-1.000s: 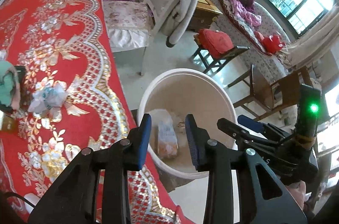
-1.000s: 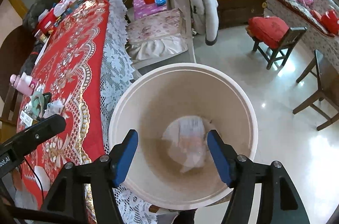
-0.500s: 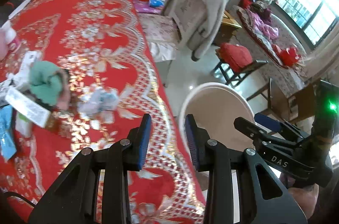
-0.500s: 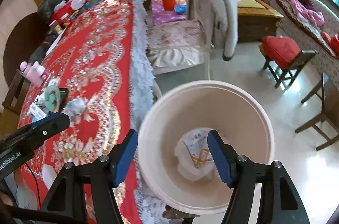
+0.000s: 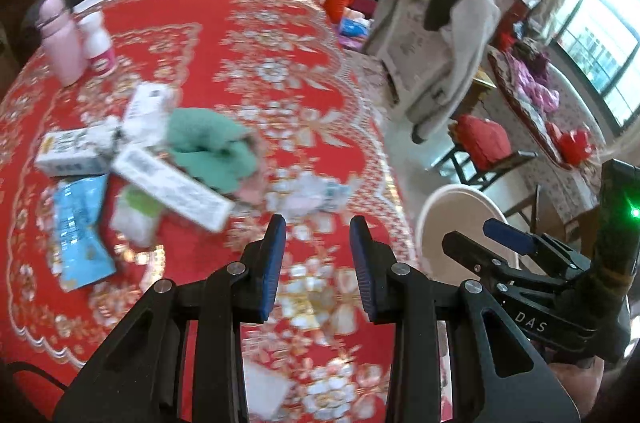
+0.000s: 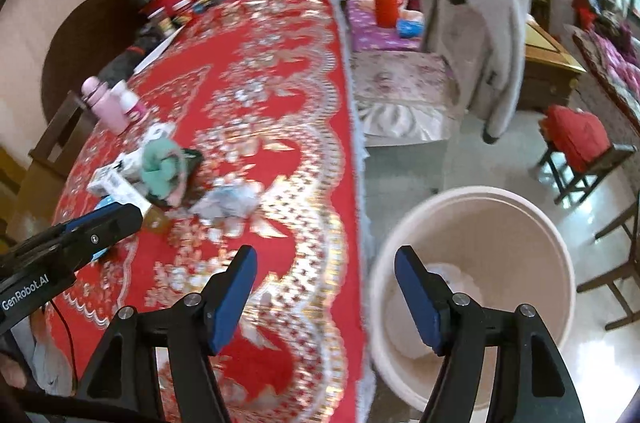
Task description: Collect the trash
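Trash: the crumpled wrapper (image 5: 308,193) lies on the red tablecloth (image 5: 248,63), just past your left gripper's tips and near the table's right edge; it is blurred in both views.
Pile: left of the wrapper you have a green cloth (image 5: 210,147), 2 white boxes (image 5: 172,185) and a blue packet (image 5: 78,223), all touching or overlapping.
Bin: the pale bucket (image 6: 560,263) stands on the floor just right of the table, with some paper trash (image 6: 448,275) already at its bottom.
Left gripper: your left gripper (image 5: 318,263) hangs over the cloth, jaws apart by a narrow gap, holding nothing.
Right gripper: your right gripper (image 6: 326,293) has its jaws wide apart and empty, spanning the table edge and the bucket rim.
Far side: a pink bottle (image 5: 64,47) and a small white bottle (image 5: 98,43) stand together at far left; a chair with a grey coat (image 6: 492,35) sits beyond the bucket.
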The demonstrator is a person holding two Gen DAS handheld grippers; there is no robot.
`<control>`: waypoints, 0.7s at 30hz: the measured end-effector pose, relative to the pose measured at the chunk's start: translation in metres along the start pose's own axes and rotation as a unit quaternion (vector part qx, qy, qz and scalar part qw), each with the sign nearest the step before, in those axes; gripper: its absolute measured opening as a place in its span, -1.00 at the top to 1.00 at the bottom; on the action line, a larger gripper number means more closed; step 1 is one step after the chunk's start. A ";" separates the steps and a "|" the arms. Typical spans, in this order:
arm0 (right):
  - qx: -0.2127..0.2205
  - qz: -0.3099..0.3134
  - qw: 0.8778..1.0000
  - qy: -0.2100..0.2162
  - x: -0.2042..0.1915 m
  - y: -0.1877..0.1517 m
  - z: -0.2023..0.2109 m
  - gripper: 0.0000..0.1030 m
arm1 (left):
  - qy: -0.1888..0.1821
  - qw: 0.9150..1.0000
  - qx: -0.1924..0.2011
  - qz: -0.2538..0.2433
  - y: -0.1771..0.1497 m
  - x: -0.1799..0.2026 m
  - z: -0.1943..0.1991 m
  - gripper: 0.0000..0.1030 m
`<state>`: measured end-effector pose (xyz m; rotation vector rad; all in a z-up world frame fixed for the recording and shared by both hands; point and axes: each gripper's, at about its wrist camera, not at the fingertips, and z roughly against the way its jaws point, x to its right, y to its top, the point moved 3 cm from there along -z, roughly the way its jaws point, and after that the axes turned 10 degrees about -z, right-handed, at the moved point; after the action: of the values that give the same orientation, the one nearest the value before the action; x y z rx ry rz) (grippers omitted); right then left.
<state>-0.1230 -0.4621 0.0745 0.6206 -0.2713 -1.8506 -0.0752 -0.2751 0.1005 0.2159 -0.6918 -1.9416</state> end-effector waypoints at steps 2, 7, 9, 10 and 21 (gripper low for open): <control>-0.003 0.009 1.000 0.006 -0.012 -0.001 -0.004 -0.36 | 0.007 1.000 0.000 0.011 -0.003 -0.015 0.004 0.40; -0.016 0.031 0.999 0.028 -0.050 -0.002 -0.019 -0.38 | 0.030 0.999 0.001 0.045 -0.015 -0.054 0.015 0.37; -0.020 0.041 0.998 0.034 -0.064 -0.003 -0.023 -0.39 | 0.039 0.997 0.001 0.062 -0.020 -0.074 0.018 0.23; -0.022 0.045 0.998 0.036 -0.070 -0.004 -0.025 -0.39 | 0.042 0.997 0.001 0.067 -0.023 -0.080 0.020 0.21; -0.040 0.088 0.994 0.055 -0.131 -0.003 -0.050 -0.40 | 0.084 0.987 -0.032 0.135 -0.052 -0.165 0.002 0.10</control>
<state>-0.0660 -0.3341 0.0688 0.6211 -0.1737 -1.6445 -0.0389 -0.1138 0.0487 0.2313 -0.5165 -1.6632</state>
